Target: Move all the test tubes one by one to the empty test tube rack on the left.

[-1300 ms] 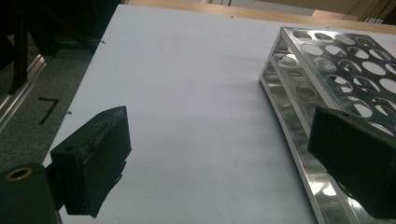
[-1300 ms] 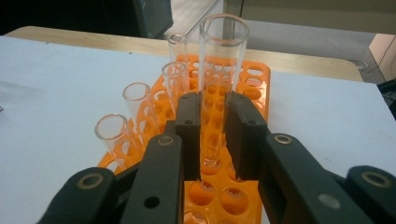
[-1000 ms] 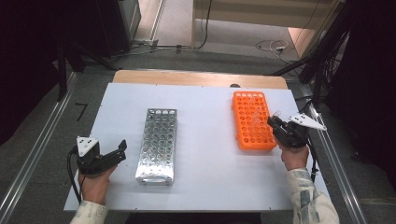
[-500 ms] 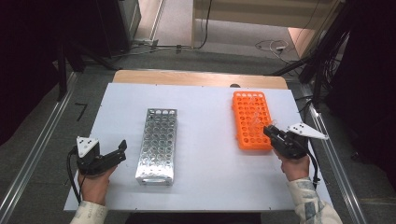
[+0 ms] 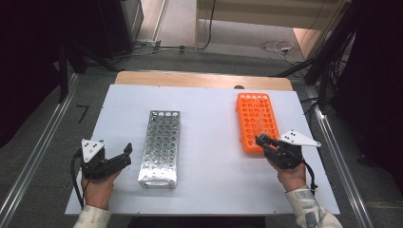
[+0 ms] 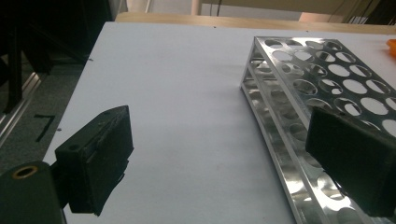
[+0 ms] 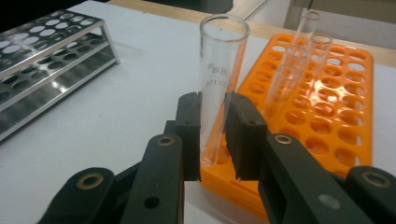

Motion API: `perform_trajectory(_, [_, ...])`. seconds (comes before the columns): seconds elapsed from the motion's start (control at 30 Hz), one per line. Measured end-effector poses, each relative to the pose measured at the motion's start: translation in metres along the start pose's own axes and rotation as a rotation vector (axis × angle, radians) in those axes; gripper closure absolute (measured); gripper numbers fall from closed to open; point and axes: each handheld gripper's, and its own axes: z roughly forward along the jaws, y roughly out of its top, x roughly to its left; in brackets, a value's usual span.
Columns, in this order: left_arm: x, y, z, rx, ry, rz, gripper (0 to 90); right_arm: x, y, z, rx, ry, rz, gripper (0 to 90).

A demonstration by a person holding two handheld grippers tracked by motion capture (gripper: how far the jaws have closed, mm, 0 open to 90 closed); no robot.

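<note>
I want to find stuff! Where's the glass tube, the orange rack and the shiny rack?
glass tube (image 7: 219, 70), right gripper view, on its clear wall.
orange rack (image 5: 255, 118), high view, on its holed top.
shiny rack (image 5: 160, 142), high view, on its holed top.

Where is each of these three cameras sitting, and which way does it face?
High view: above the table's near edge, looking forward and down; both hands, left gripper, right gripper.
Left gripper view: on that gripper, facing the metal rack between open jaws.
Right gripper view: on that gripper, facing a glass tube it clamps beside the orange rack.
Shared: both racks.
</note>
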Motion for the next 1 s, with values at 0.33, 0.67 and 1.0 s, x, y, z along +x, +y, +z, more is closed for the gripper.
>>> perform_trajectory(0.33, [-0.009, 0.005, -0.002, -0.012, -0.044, -0.003, 7.5, 0.021, 0.002, 0.016, 0.022, 0.056, -0.045, 73.5])
perform_trajectory(0.67, [-0.024, 0.012, 0.001, -0.020, -0.100, 0.018, 10.4, 0.042, 0.004, 0.035, 0.045, 0.111, -0.075, 73.5])
perform_trajectory(1.0, [-0.043, 0.017, 0.003, -0.029, -0.162, 0.059, 10.9, 0.054, 0.006, 0.052, 0.063, 0.137, -0.084, 73.5])
